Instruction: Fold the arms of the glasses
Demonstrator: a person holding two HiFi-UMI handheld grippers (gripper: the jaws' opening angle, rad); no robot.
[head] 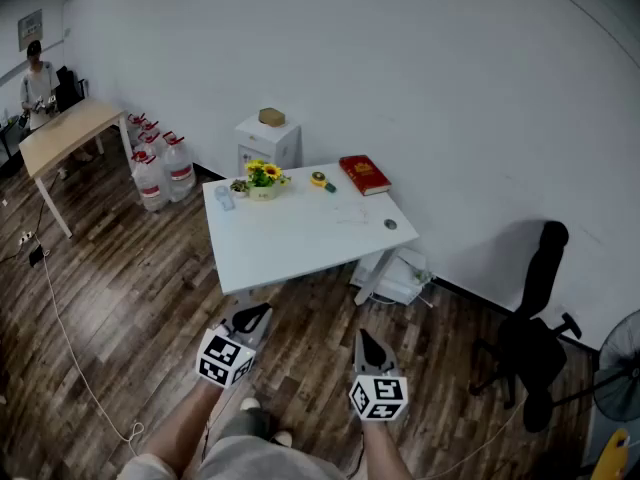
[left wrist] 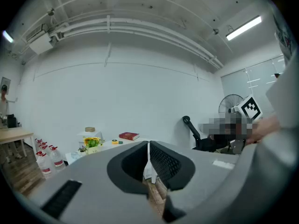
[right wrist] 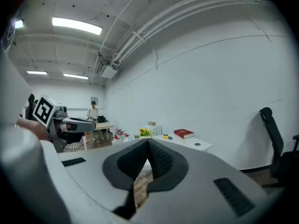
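Both grippers sit lowest in the head view: my left gripper (head: pixel 262 310) and right gripper (head: pixel 365 336), jaws clenched together on each, nothing between them. Dark wood floor (head: pixel 120 298) ahead, with a white table (head: pixel 290 253) near the white wall. On the table: sunflower pot (head: pixel 263 178), yellow tape measure (head: pixel 320 180), red book (head: pixel 364 175), small dark disc (head: pixel 390 224). The glasses (head: pixel 352 213) are only a faint thin outline between book and disc, well apart from my grippers; I can't make out their arms. Water bottles (head: pixel 160 168) stand at left, black office chair (head: pixel 535 318) at right. The fan (head: pixel 620 363) is cut off by the frame edge.
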